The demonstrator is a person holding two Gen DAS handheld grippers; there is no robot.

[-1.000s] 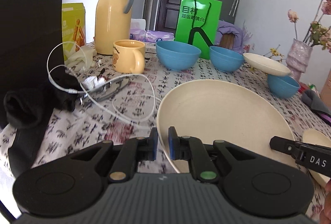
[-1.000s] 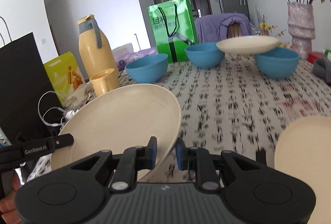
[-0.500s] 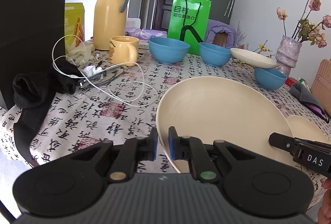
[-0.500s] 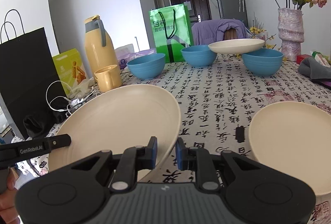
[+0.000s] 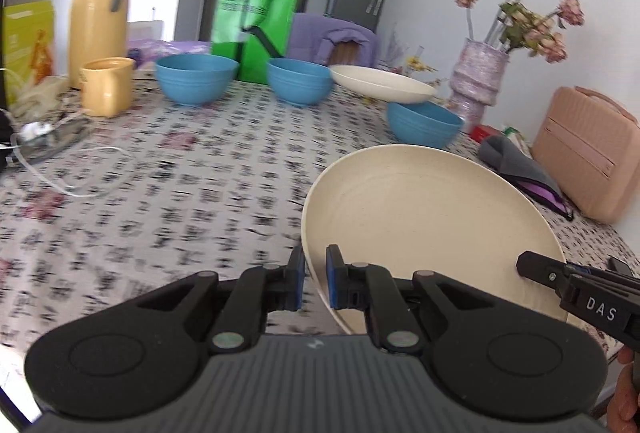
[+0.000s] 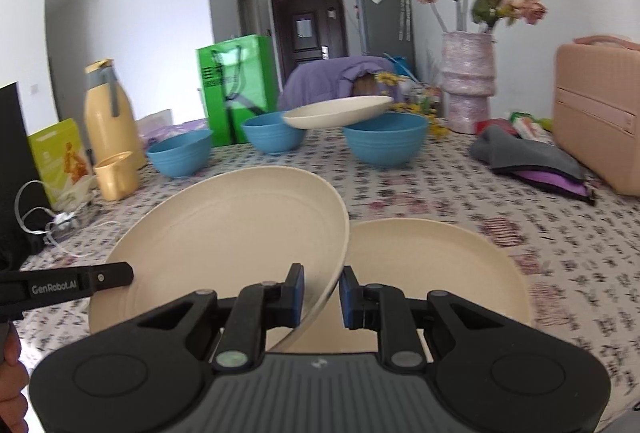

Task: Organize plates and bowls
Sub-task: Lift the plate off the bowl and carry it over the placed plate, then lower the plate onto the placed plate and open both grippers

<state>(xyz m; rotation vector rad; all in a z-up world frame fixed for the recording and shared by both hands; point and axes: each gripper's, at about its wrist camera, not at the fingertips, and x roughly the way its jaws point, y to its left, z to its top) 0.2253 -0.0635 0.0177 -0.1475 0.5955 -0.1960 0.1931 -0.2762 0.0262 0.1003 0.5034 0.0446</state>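
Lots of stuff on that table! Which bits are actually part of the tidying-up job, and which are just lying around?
Part of the job:
- held cream plate, gripped at its rim by the left gripper and the right gripper
- cream plate on the table
- cream plate on a bowl
- three blue bowls

Just lying about:
- yellow jug
- yellow mug
- green bag
- flower vase
- pink case
- white cable

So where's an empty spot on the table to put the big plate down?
Bare cloth lies between the blue bowls and the near edge. Crowded: cables and mug at left, another plate right.
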